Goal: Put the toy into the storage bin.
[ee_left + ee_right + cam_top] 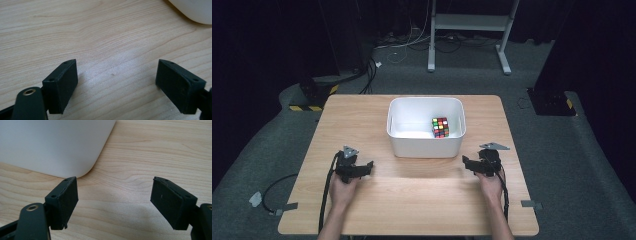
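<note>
A white plastic bin [426, 145] stands in the middle of the wooden table [362, 120]. Inside it, at the right, lies a colourful puzzle cube [440, 127]. My left gripper [362, 168] rests on the table in front of the bin's left corner, open, with bare wood between its jaws [116, 82]. My right gripper [473, 165] sits by the bin's front right corner, open and holding nothing [113, 202]. The bin's rounded corner [62, 150] is just beyond its left jaw, and an edge of the bin [195, 11] shows in the left gripper view.
A person's hands [343, 190] hold both grippers from the near edge. Cables trail off each gripper. Beyond the table are a white desk frame [472, 30], floor cables and a yellow-and-black striped base [312, 95] on grey carpet.
</note>
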Demonstrator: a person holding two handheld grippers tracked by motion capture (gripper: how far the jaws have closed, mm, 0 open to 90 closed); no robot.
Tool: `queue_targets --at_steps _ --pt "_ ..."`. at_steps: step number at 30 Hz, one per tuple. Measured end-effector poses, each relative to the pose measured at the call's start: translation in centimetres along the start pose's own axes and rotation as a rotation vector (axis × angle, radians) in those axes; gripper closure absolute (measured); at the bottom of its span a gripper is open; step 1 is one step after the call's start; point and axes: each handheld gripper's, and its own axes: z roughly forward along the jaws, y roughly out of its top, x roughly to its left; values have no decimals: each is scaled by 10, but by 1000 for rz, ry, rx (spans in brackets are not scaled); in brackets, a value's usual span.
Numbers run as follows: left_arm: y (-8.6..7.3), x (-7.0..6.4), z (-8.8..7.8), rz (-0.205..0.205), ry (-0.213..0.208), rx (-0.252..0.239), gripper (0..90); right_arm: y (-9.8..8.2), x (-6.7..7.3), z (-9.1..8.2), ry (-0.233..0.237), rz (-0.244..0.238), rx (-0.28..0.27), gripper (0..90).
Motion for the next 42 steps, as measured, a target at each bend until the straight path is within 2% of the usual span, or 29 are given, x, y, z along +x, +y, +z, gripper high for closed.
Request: queue_targets --at_steps 11,26,42 --pt "0 0 0 0 0 0 180 -1 -3 3 -21 17 4 213" --pt "0 0 0 0 0 0 180 -4 -5 8 -63 8 20 212" --pt "0 0 0 0 0 0 180 -6 -7 14 -77 9 34 211"
